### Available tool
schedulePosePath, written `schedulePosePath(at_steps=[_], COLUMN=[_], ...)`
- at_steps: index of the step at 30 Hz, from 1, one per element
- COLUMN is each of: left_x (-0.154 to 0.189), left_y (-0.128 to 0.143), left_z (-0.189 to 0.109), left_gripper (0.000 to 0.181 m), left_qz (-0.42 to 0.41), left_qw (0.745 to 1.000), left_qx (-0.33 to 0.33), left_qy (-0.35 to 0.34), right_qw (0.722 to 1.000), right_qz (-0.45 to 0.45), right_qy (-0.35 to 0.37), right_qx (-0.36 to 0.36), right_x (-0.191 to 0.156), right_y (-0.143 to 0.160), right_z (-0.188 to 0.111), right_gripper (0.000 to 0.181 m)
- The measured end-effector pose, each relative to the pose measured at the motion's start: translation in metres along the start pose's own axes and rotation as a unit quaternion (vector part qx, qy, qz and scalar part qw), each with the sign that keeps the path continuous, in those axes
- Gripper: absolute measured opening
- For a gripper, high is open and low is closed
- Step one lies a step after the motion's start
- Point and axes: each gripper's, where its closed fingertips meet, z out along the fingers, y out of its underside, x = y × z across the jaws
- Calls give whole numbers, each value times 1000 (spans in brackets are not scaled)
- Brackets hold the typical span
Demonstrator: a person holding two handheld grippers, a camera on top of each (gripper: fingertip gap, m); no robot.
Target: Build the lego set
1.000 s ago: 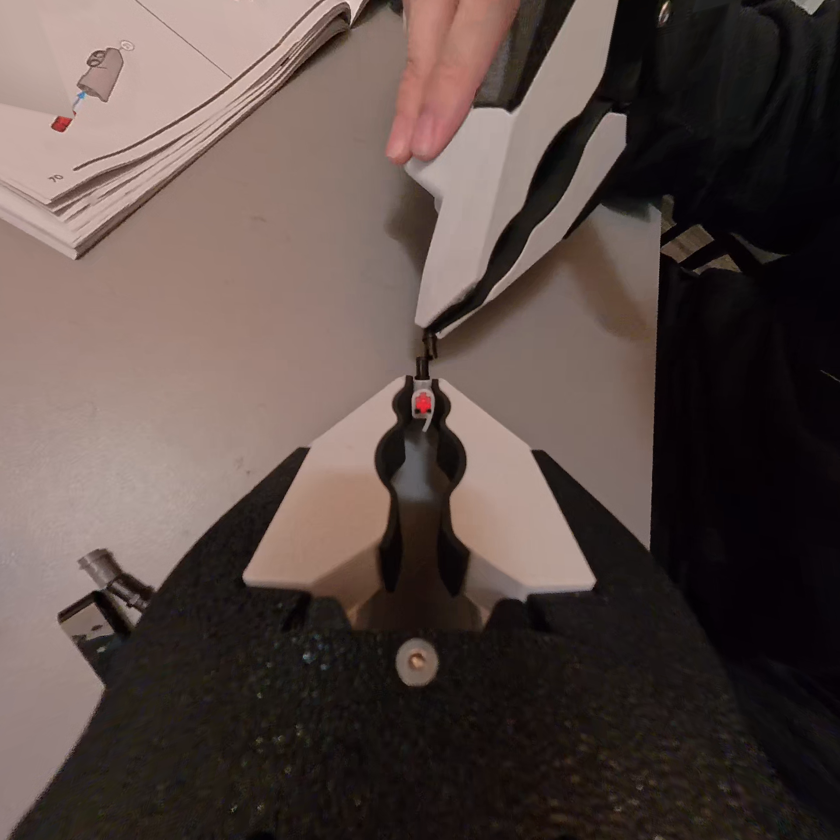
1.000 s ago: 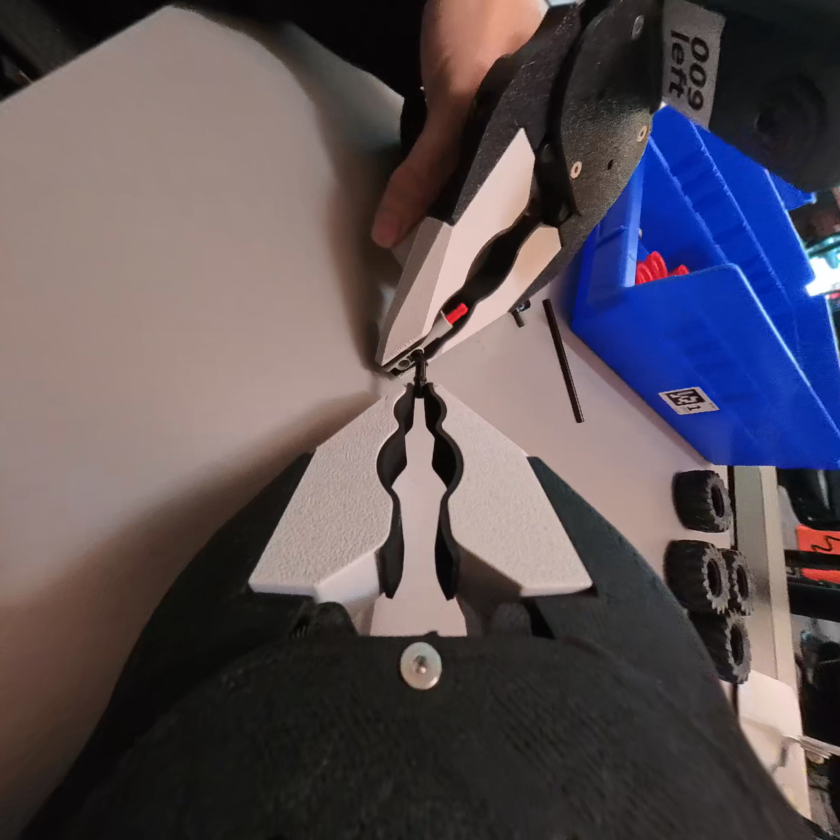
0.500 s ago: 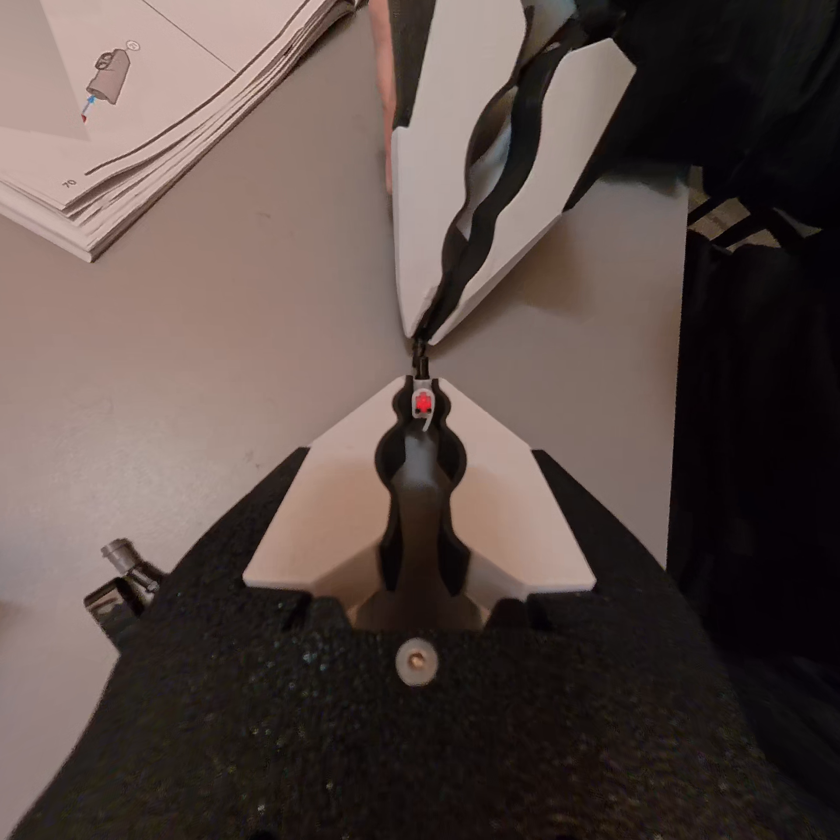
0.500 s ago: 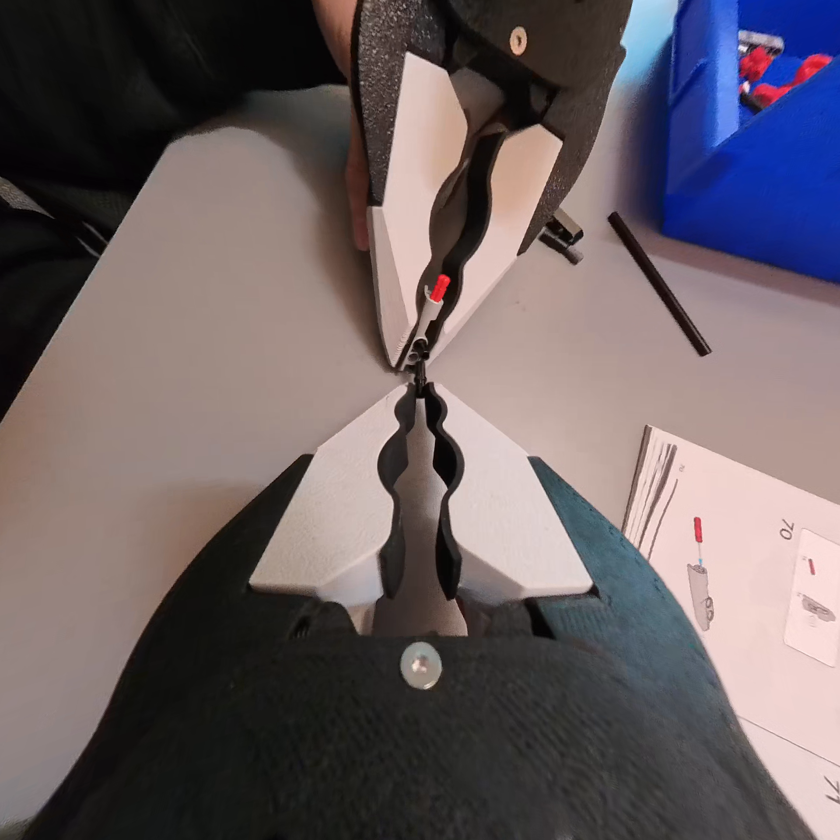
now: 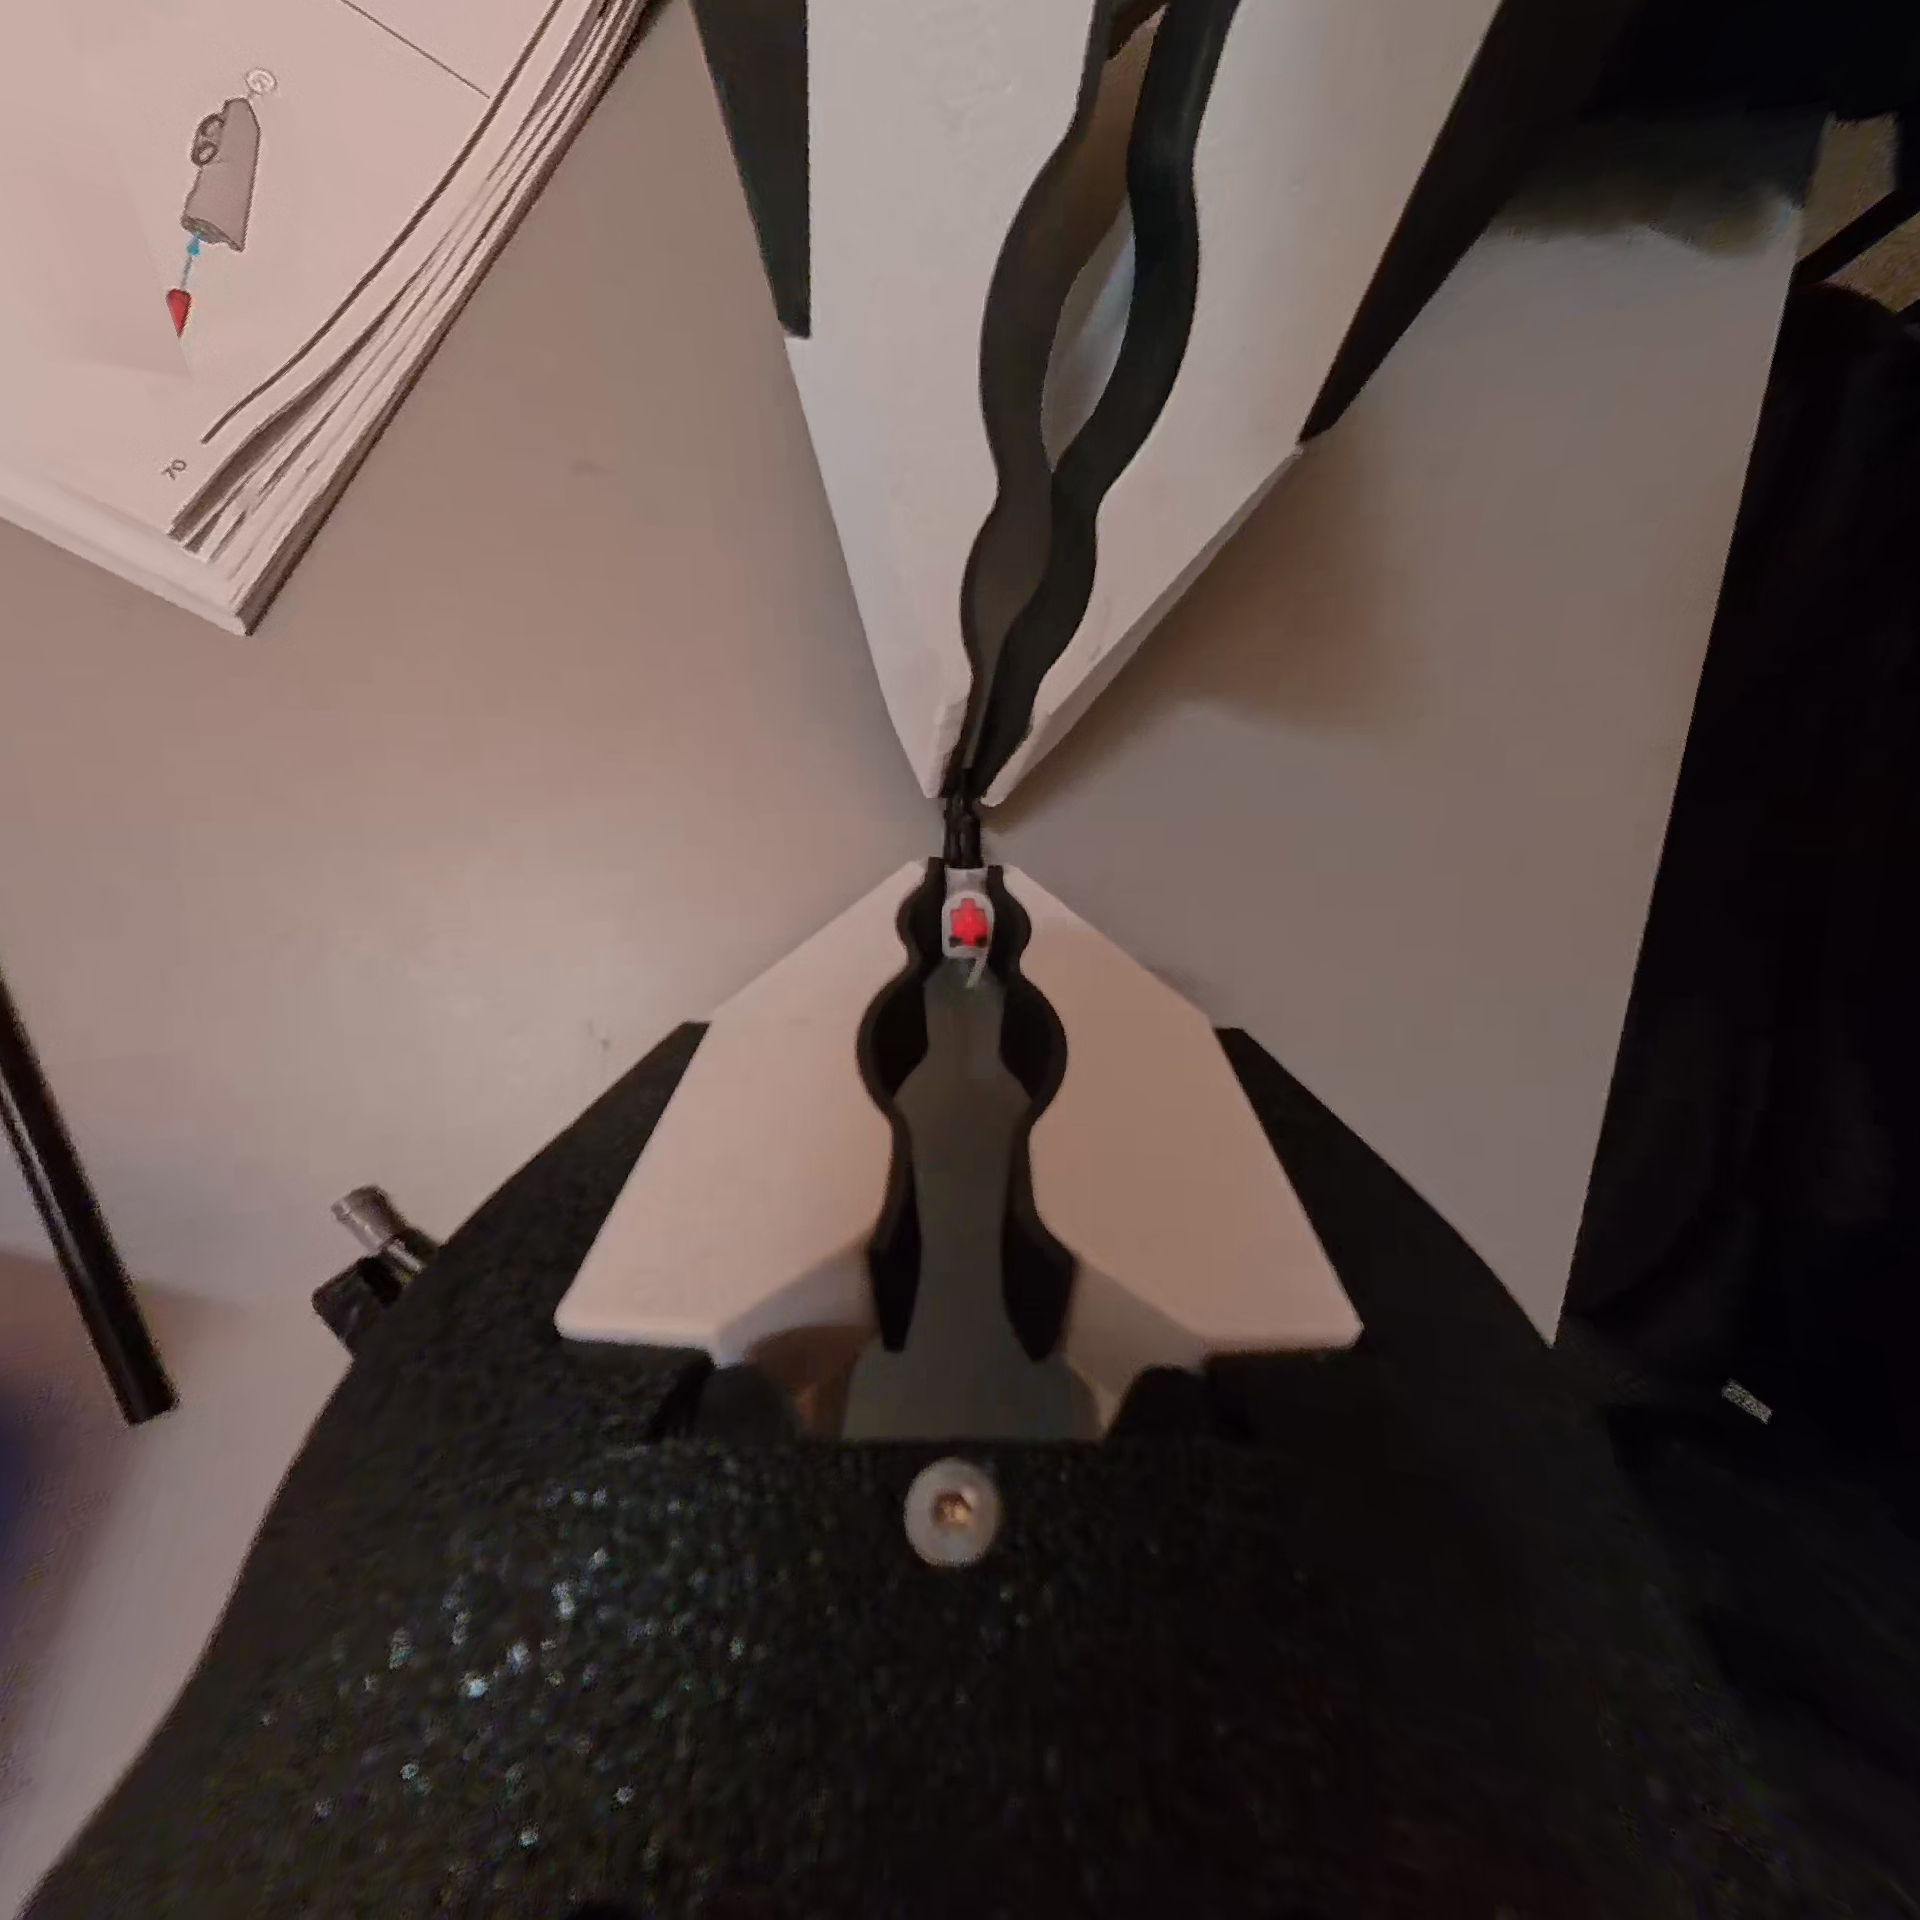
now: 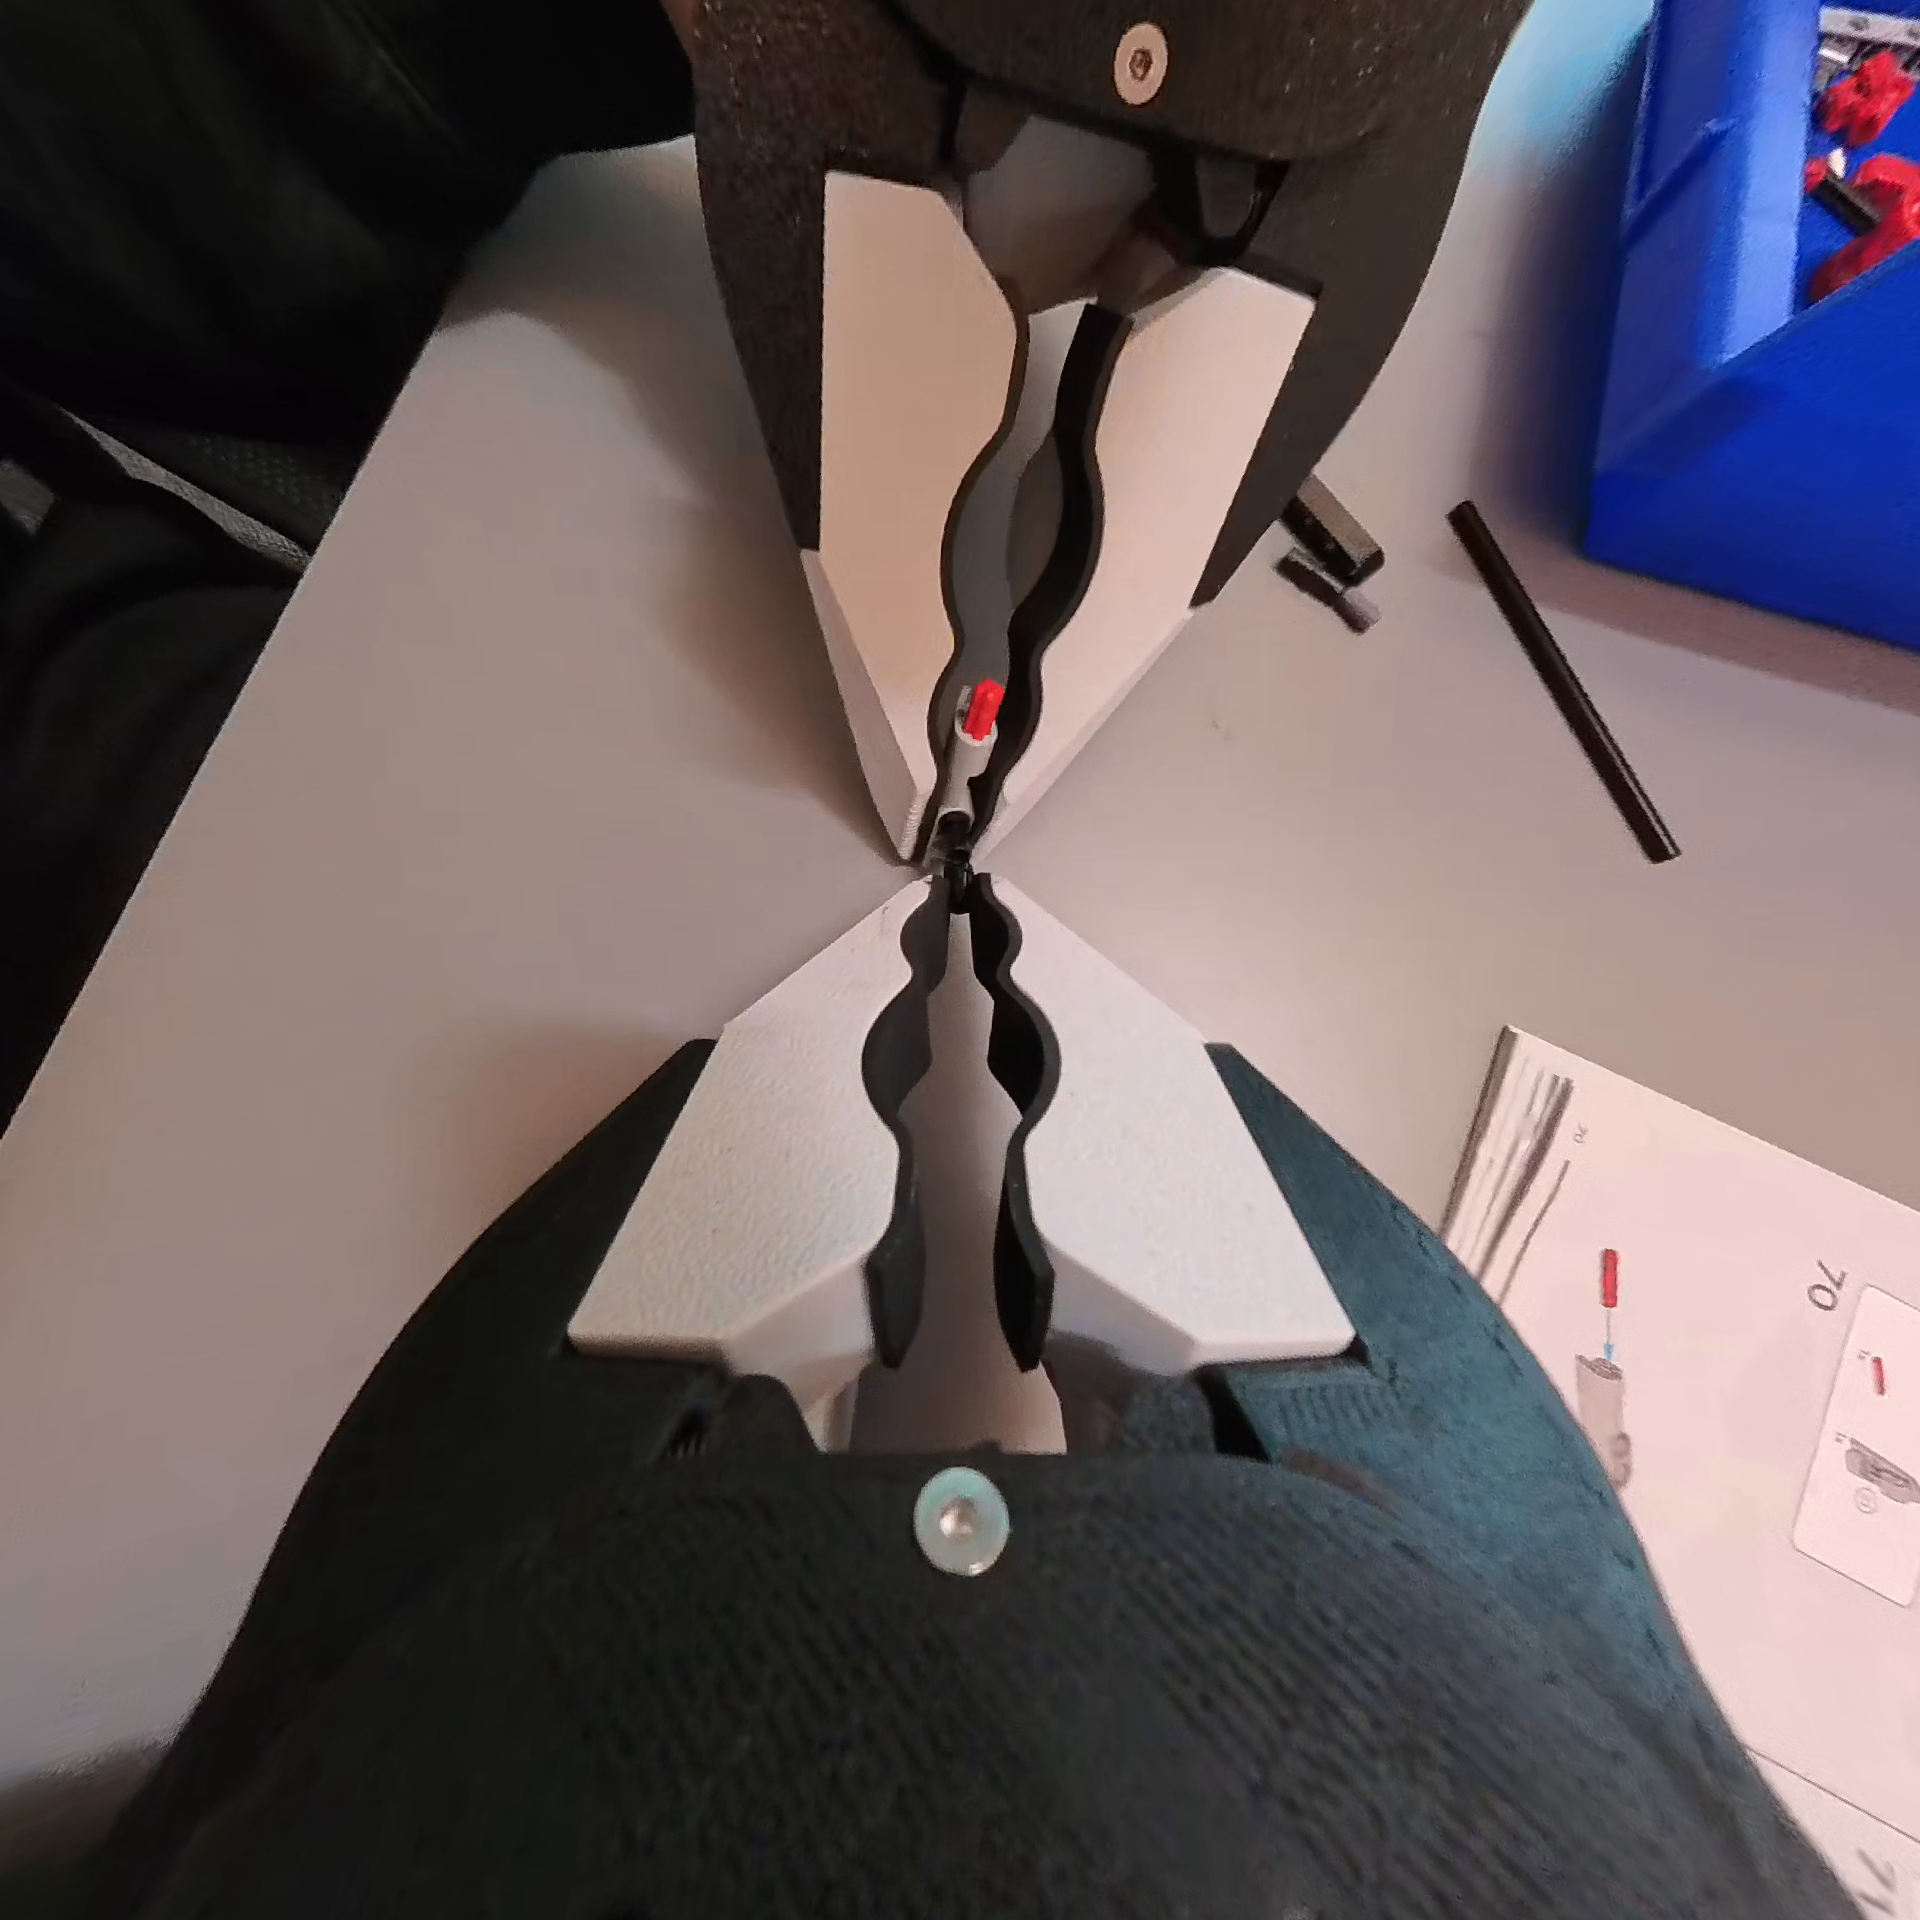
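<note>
While my left gripper [image 5: 964, 883] is clamped on a little grey piece with a red axle [image 5: 966, 925], the right gripper [image 6: 958, 891] meets it tip to tip, pinching a tiny black pin [image 6: 956, 868] I can barely make out. The instruction booklet [image 5: 260, 260] is cut off.

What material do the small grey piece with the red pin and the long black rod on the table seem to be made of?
Grey piece with red pin: probably hard moulded plastic, with smooth, evenly coloured surfaces. Black rod: probably plastic too, matte and uniformly dark; metal cannot be ruled out.
</note>
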Motion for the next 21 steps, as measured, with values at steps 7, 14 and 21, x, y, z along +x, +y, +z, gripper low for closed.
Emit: schedulePosePath(at_steps=[7, 14, 21], left_x=[0, -1, -1], left_y=[-1, -3, -4], left_z=[1, 1, 2], left_gripper=[5, 5, 5], left_qz=[-1, 14, 34], left_qw=[1000, 999, 997], left_qx=[21, 31, 60], left_qy=[11, 12, 25], right_qw=[1000, 999, 998], right_qz=[6, 23, 45], right_qy=[-9, -27, -42], right_qx=[-9, 16, 17], right_x=[-1, 0, -2], right_y=[4, 1, 4], right_z=[1, -1, 0], right_gripper=[3, 3, 3])
